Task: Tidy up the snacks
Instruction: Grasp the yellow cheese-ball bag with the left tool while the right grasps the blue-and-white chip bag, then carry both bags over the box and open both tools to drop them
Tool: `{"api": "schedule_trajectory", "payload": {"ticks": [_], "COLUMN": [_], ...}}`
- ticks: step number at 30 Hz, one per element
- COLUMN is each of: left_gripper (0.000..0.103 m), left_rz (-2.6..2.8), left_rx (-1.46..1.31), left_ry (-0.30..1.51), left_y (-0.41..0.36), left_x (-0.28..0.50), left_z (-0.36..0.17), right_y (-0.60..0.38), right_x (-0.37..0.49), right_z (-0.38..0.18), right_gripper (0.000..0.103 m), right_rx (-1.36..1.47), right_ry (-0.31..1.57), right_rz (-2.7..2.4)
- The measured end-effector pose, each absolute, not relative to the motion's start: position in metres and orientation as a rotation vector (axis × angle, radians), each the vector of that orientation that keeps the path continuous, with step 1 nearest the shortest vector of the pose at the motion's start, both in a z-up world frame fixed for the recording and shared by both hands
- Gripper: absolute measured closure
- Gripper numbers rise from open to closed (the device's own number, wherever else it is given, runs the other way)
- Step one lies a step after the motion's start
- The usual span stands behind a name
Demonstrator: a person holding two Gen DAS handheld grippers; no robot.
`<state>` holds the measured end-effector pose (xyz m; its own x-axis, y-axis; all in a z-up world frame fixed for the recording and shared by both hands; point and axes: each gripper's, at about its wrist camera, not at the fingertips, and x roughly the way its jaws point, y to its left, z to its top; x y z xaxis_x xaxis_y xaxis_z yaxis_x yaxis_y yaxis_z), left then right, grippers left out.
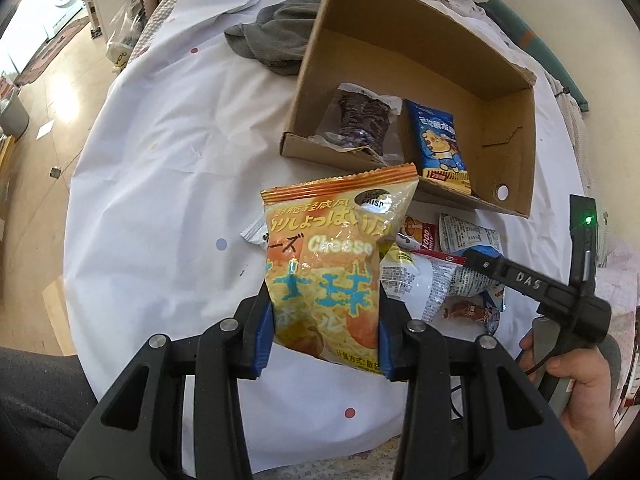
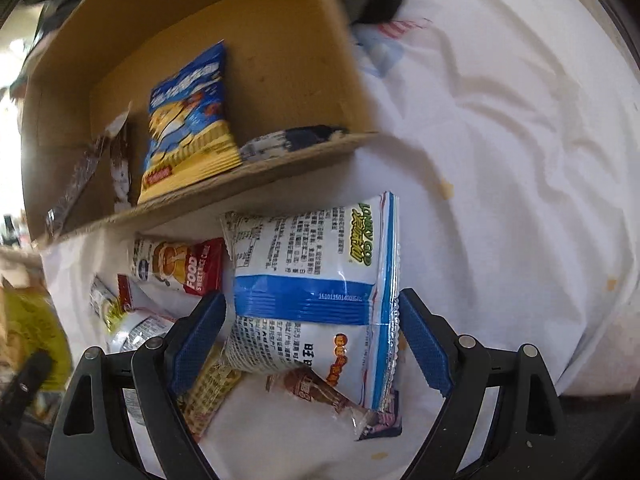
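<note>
My left gripper (image 1: 324,332) is shut on an orange and yellow cheese snack bag (image 1: 332,256), held upright above the white sheet just in front of the cardboard box (image 1: 400,60). In the box lie a dark snack packet (image 1: 362,122) and a blue bag (image 1: 438,144). My right gripper (image 2: 312,340) points down over the snack pile, open wide. Its blue pads (image 2: 424,344) stand either side of a white and blue bag (image 2: 320,280) without touching it. Under that bag lie a red and white packet (image 2: 180,268) and a small brown packet (image 2: 316,392).
A grey cloth (image 1: 272,36) lies left of the box. The white dotted sheet (image 1: 160,140) covers the round table, whose edge drops to the floor at the left. A hand (image 1: 580,384) holds the right gripper's handle at the right.
</note>
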<state>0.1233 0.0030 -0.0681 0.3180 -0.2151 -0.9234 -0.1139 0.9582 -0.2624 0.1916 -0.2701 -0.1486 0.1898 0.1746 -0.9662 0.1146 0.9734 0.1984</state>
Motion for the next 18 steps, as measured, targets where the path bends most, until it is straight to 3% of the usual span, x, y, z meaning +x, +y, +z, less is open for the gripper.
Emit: {"api": "schedule_trajectory", "payload": {"ticks": [3,4,7,13,18], "left_gripper": [0.066,0.066,0.066,0.066,0.066], "left_rz": [-0.057,-0.054,-0.045,-0.027,-0.033], "left_rx": [-0.31,-0.31,-0.306,-0.313,-0.307], "left_ry": [1.248,1.242,1.229,1.21,1.193], "left_y": [0.007,0.008,0.01,0.016,0.015], "left_x": [0.123,0.122,0.12,0.117,0.118], "left_z": [-0.068,-0.068,-0.066,-0.062,-0.059], "right_y": [-0.26,-0.26,-0.266,-0.304,-0.316], "right_x": [0.189,0.187,0.179,0.161,0.148], "right_z": [-0.148,-0.145,-0.134,-0.107,-0.076], "right_gripper": [0.041,0.044,0.049,0.049,0.049], "right_rx": [0.203,0.194,0.226,0.54,0.714], "right_ry": [1.387,1.377,1.341,1.286,1.126], "right_rz": [0.087,0.087,0.114,0.301,0.468]}}
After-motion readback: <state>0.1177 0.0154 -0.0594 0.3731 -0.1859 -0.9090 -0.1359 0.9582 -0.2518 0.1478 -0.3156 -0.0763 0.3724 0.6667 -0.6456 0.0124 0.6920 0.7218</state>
